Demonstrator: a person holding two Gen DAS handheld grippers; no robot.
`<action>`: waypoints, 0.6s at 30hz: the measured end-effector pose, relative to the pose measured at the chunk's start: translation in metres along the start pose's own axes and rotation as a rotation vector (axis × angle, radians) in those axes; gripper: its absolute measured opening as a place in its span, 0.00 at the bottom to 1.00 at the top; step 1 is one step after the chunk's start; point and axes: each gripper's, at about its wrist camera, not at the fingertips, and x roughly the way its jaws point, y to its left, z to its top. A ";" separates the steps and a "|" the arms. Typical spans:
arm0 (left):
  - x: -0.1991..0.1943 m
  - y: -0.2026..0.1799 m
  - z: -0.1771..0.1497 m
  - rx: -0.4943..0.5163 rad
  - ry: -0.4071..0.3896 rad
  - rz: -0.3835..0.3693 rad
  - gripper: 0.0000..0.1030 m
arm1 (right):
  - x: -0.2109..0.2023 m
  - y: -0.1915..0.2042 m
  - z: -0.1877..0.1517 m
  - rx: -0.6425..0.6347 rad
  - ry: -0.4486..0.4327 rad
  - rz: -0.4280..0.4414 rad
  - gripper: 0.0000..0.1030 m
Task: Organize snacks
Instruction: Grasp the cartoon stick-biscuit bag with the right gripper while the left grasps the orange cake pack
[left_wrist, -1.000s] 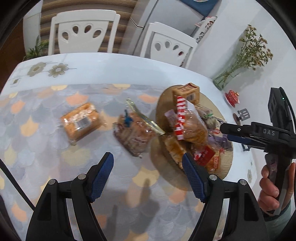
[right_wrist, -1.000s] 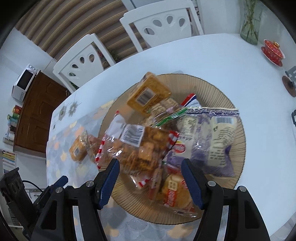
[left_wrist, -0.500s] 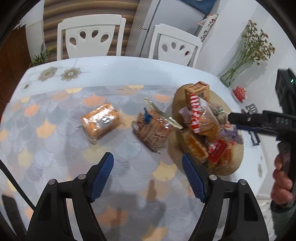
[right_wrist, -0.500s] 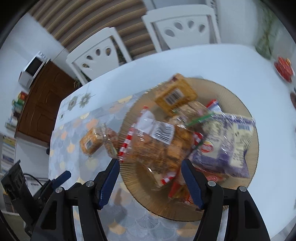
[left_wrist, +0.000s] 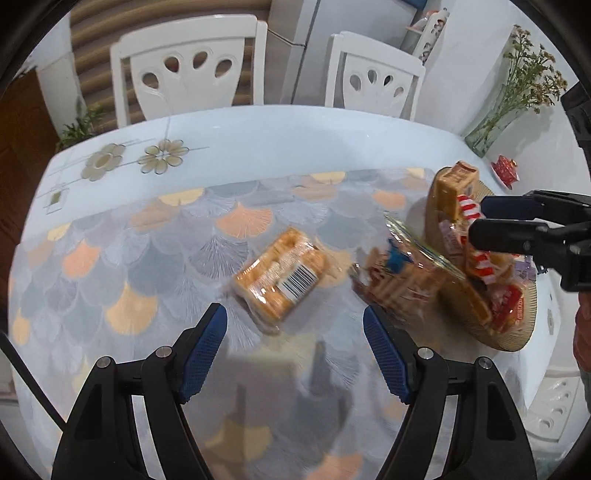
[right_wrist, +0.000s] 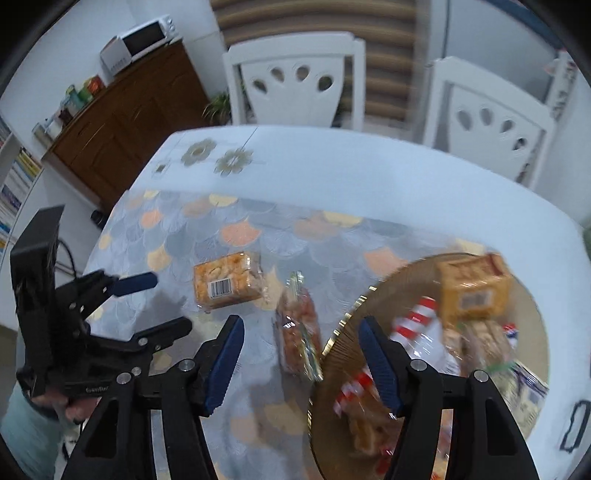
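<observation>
An orange cracker pack (left_wrist: 282, 278) with a barcode lies on the patterned tablecloth; it also shows in the right wrist view (right_wrist: 226, 280). A clear bag of brown snacks (left_wrist: 400, 282) lies beside it, against the round woven tray (left_wrist: 511, 338); the bag (right_wrist: 298, 330) and tray (right_wrist: 391, 280) show in the right wrist view. Several snack packs are piled in the tray. My left gripper (left_wrist: 295, 350) is open and empty, just short of the cracker pack. My right gripper (right_wrist: 301, 360) is open and empty, above the clear bag and the tray's left rim.
Two white chairs (left_wrist: 192, 70) stand at the table's far side. A glass vase of dried flowers (left_wrist: 495, 125) and a small red dish (left_wrist: 505, 170) sit at the far right. A wooden sideboard (right_wrist: 122, 122) with a microwave stands to the left.
My left gripper has swung left, bringing the cracker pack to the centre of its view. My right gripper has swung left off the tray, toward the clear bag and the tablecloth.
</observation>
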 end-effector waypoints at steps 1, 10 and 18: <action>0.006 0.005 0.005 0.005 0.009 -0.003 0.73 | 0.006 -0.001 0.003 -0.002 0.012 0.011 0.62; 0.040 0.031 0.017 -0.054 0.045 -0.029 0.73 | 0.056 -0.003 0.036 -0.059 0.148 0.039 0.62; 0.061 0.032 0.025 -0.036 0.058 -0.101 0.73 | 0.087 0.007 0.034 -0.113 0.261 0.048 0.62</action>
